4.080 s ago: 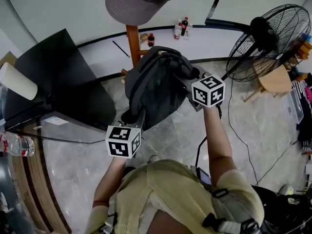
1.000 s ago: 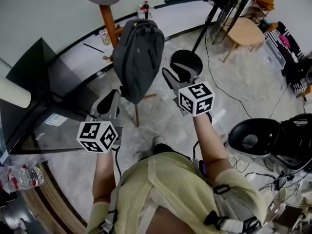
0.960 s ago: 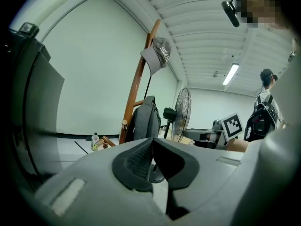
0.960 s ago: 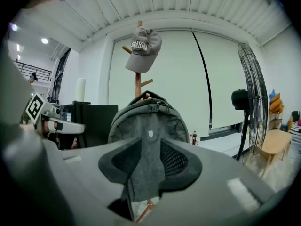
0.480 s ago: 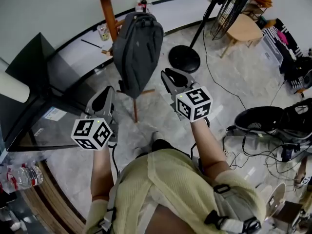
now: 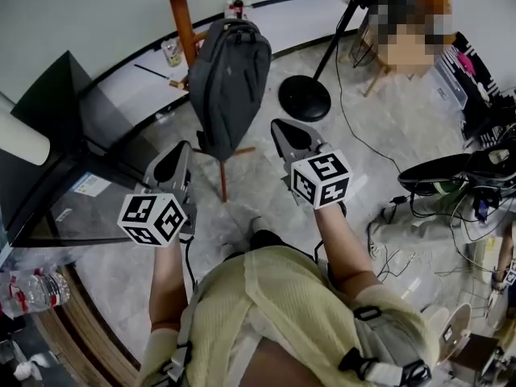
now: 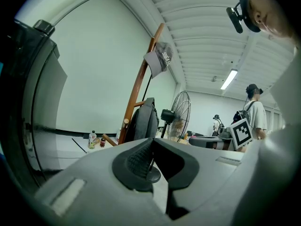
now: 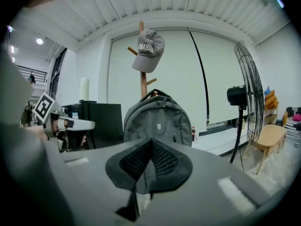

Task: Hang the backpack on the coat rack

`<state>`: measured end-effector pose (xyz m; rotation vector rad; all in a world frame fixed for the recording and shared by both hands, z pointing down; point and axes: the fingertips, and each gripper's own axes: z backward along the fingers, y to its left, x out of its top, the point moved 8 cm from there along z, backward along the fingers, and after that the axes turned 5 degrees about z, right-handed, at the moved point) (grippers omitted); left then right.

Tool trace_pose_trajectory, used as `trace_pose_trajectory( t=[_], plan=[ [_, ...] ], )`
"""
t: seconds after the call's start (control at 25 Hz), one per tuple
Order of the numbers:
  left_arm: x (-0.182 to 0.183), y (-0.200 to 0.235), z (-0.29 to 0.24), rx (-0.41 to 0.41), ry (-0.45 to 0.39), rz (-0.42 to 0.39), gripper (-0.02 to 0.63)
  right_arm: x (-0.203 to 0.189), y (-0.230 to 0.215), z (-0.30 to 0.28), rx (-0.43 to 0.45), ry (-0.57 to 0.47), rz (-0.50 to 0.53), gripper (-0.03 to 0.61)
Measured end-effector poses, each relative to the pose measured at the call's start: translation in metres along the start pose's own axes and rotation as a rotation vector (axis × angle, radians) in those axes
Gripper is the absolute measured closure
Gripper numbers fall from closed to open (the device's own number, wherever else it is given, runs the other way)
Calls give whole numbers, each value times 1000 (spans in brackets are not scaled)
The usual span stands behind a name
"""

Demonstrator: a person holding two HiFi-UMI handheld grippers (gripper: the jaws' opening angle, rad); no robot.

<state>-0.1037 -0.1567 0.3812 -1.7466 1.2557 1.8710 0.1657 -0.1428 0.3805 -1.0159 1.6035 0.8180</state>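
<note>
Right gripper (image 6: pixel 282 127) back from backpack (image 6: pixel 230 75), fingers (image 8: pixel 135 160) freshly together, seemingly empty.

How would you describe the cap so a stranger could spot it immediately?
Find the wooden coat rack near the standing fan. A grey backpack hangs on it; the cap sits above that, near the pole's top. It is the only headwear, grey with white lettering.

Matt grey cloth backpack (image 6: pixel 228 79), wooden coat rack (image 6: pixel 184 21), glossy marbled floor (image 6: pixel 379 135)
</note>
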Motion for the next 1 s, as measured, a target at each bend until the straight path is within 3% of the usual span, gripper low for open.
trace_pose_trajectory(
  t=[1.0],
  plan=[
    [-5,-5,-4,-22,22,12,615,2,4,1,19,-15,-64,575]
  ],
)
